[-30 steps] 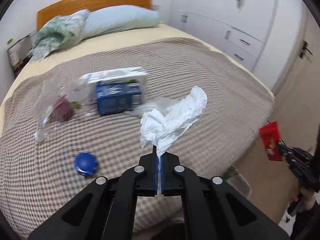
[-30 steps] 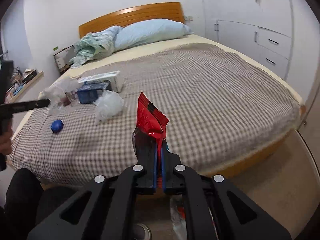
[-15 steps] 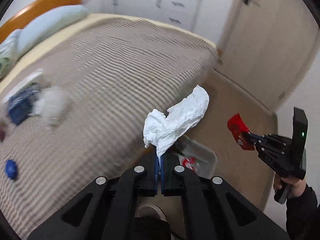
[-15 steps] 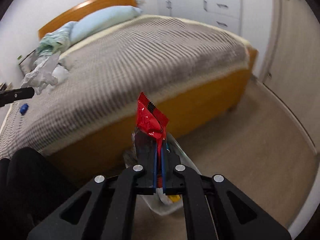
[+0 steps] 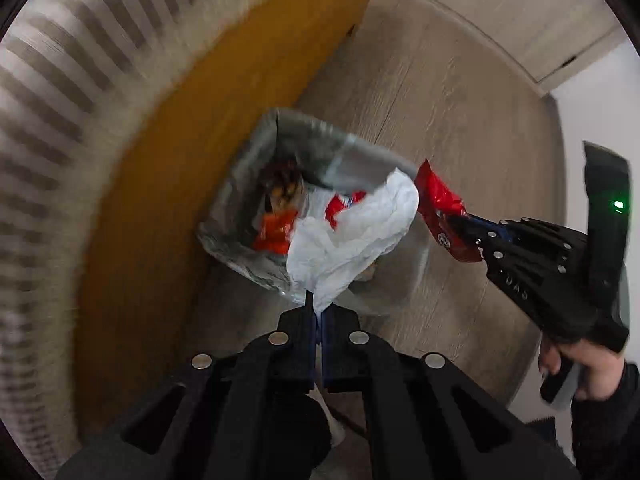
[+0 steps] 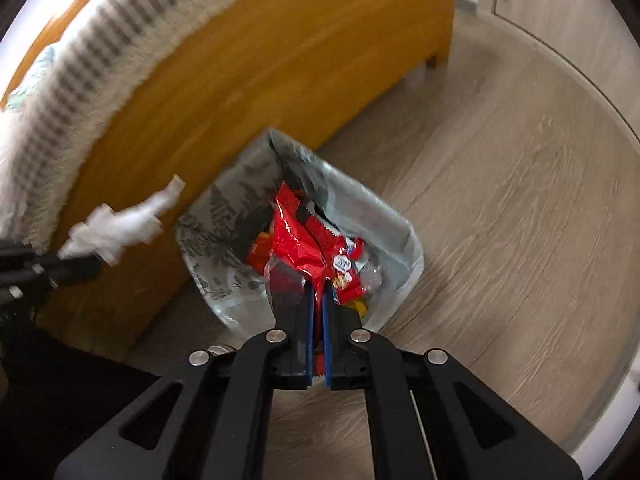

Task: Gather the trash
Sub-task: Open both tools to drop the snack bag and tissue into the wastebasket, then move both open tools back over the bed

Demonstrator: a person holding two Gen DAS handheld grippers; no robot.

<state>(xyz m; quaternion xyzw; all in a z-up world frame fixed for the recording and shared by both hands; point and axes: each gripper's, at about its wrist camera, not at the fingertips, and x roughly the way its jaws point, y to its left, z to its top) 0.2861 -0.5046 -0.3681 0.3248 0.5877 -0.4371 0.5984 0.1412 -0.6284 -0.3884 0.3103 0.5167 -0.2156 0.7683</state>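
1. Left wrist view: the bed top seen a second ago is replaced by the grey plastic-lined waste bin [image 5: 276,196]; the crumpled white tissue [image 5: 352,236] is pinched by the left gripper [image 5: 319,316] above it.
2. Right wrist view: the shiny red foil snack wrapper [image 6: 304,248] is clamped in the right gripper [image 6: 318,304] over the bin [image 6: 400,216]; release is judged next.

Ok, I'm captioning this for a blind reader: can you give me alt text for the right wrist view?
The right tongs hold a red snack wrapper above a lined trash bin already holding other wrappers, on a wood floor beside the bed frame. At the left edge, the left tongs hold a crumpled white tissue.
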